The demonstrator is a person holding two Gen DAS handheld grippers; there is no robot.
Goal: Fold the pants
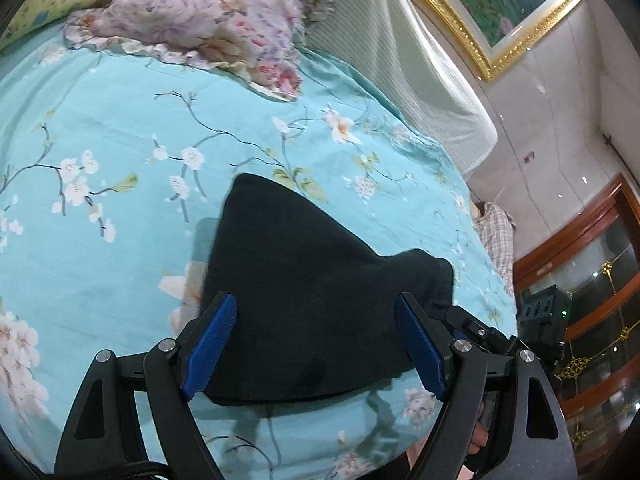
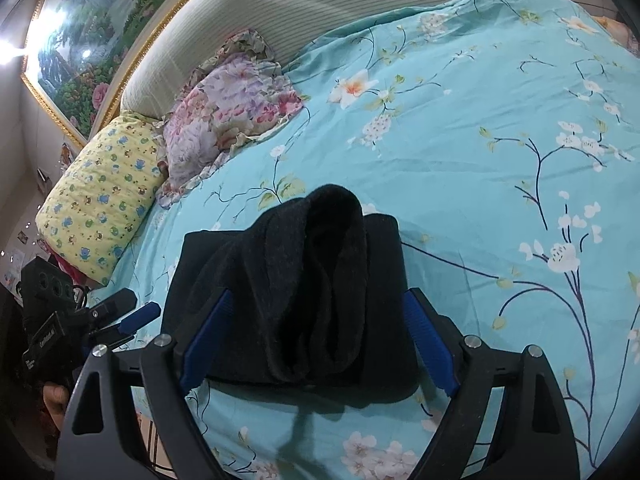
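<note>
The black pants (image 1: 304, 280) lie folded into a compact bundle on the turquoise floral bedsheet (image 1: 120, 128). My left gripper (image 1: 316, 308) is open, its blue pads spread on either side of the bundle, holding nothing. In the right wrist view the pants (image 2: 292, 300) show a rolled top layer bulging upward. My right gripper (image 2: 316, 304) is open too, its jaws wide around the bundle's near edge. The left gripper (image 2: 132, 320) also shows at the left of the right wrist view, beside the bundle.
A pink floral pillow (image 1: 200, 20) and a yellow patterned pillow (image 2: 100, 196) lie at the head of the bed, before a ribbed cream headboard (image 1: 400, 60). A gold-framed painting (image 1: 500, 12) hangs on the wall. A wooden cabinet (image 1: 592, 280) stands past the bed's edge.
</note>
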